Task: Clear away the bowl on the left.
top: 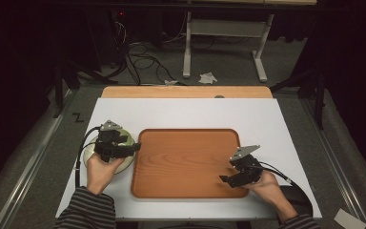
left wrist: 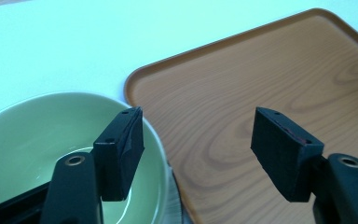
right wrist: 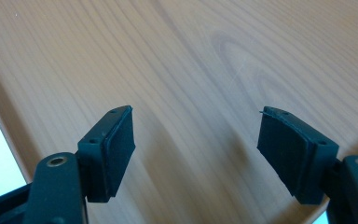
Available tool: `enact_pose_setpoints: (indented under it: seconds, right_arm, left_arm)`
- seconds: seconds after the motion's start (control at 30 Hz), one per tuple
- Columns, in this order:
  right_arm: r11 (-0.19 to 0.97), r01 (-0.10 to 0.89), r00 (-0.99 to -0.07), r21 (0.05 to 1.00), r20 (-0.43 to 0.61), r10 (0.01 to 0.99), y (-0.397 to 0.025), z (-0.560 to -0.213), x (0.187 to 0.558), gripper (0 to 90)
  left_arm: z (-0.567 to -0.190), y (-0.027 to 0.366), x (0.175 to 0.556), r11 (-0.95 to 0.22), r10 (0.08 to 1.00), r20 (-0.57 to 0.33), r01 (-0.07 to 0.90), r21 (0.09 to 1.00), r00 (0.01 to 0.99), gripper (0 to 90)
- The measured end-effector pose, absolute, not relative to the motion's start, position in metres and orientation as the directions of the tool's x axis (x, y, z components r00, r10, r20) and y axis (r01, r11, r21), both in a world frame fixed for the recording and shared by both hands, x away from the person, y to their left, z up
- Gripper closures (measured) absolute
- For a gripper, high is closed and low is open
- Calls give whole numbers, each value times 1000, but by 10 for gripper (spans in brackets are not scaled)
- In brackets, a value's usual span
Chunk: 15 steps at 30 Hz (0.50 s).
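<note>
The left gripper hung over the near-right rim of the green bowl, jaws spread wide and holding nothing — in the left gripper view one jaw sat over the bowl's hollow and the other over the tray, so the rim lay between them but was not yet pinched. The bowl stood on the white table, just beside the tray's left edge, apparently touching or nearly so. The right gripper hovered low over the tray's near-right corner, its jaws also parted and empty, with bare wood beneath them. The likeliest trouble, I judged, was a poor bite: the rim was thin, glazed and curved, and a shallow or skewed grip could let the bowl pivot and slip when lifted. The tray's raised lip was the next hazard — a bowl dragged rather than lifted might catch on it and tip, or shove the tray across the table. The outer jaw might also strike the tray edge while closing, nudging the bowl aside before the grip was firm.
</note>
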State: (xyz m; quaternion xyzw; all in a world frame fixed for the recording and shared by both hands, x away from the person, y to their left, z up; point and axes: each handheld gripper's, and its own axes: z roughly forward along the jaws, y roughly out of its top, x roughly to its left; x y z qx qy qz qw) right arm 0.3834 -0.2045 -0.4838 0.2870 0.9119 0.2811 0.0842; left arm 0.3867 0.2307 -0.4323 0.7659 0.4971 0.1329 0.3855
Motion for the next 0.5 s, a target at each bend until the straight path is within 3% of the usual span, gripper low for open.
enact_pose_setpoints:
  seconds: [0.5]
  right_arm:
    - [677, 477, -820, 560, 8, 572, -205, -483, 383, 286]
  left_arm:
    - [-435, 247, 387, -171, 885, -193, 682, 711, 423, 343]
